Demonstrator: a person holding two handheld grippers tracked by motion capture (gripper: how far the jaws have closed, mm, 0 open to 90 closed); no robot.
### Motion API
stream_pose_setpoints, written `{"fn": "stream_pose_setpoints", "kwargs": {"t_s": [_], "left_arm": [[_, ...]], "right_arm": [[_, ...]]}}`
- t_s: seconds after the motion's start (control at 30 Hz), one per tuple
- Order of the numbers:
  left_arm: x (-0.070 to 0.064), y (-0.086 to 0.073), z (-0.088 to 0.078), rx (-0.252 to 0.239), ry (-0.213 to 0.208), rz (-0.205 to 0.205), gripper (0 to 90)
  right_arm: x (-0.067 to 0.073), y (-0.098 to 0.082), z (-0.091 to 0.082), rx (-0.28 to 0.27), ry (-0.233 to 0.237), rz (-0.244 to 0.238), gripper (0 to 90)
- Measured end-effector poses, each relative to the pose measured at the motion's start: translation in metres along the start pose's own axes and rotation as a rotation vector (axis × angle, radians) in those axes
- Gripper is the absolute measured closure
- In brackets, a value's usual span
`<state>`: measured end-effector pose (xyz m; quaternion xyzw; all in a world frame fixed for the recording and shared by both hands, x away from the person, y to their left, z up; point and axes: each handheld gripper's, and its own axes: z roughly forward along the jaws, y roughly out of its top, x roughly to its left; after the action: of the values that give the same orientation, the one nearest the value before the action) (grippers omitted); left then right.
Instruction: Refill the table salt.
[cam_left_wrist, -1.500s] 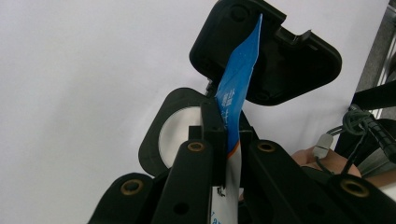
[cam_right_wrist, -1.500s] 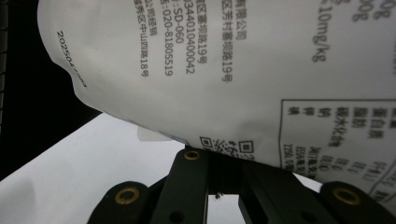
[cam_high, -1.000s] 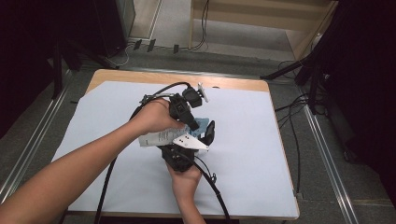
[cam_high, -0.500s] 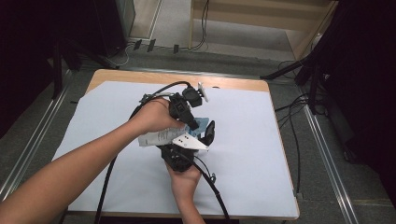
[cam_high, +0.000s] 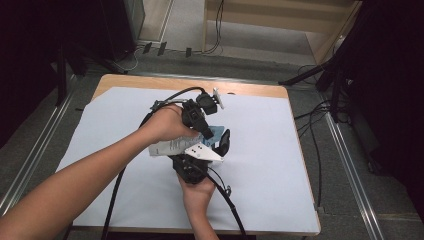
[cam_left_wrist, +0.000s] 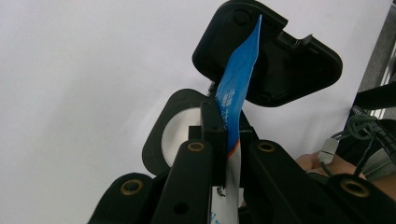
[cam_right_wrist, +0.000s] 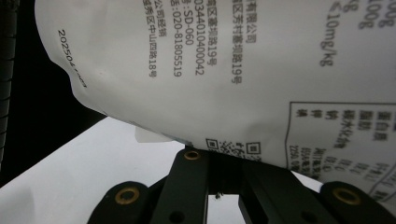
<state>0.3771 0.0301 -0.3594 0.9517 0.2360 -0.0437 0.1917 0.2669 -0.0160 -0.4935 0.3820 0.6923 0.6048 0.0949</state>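
- My left tool (cam_left_wrist: 219, 140) was clamped on the blue-and-white packet's (cam_high: 172, 146) blue edge, apparently bracing it.
- My right tool (cam_right_wrist: 219, 175) pinched its printed white side.
- The packet hung above the counter (cam_high: 280, 150), mid-sheet.

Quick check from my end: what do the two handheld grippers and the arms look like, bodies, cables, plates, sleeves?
Both grippers are black. The left gripper trails a thick black cable toward the table's near edge. The right gripper carries a white, three-cornered plate with small dark dots and trails a black cable too. Close up, the jaws are matte black with brass-coloured rivets. No sleeves cover the forearms.
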Motion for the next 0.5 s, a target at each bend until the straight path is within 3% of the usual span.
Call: {"fn": "stream_pose_setpoints", "kwargs": {"t_s": [0.5], "left_arm": [[-0.0009,0.0020,0.0004,-0.002,-0.004,-0.002,90.0]], "right_arm": [[-0.0003,0.0010,-0.0019,-0.005,-0.003,-0.002,90.0]]}}
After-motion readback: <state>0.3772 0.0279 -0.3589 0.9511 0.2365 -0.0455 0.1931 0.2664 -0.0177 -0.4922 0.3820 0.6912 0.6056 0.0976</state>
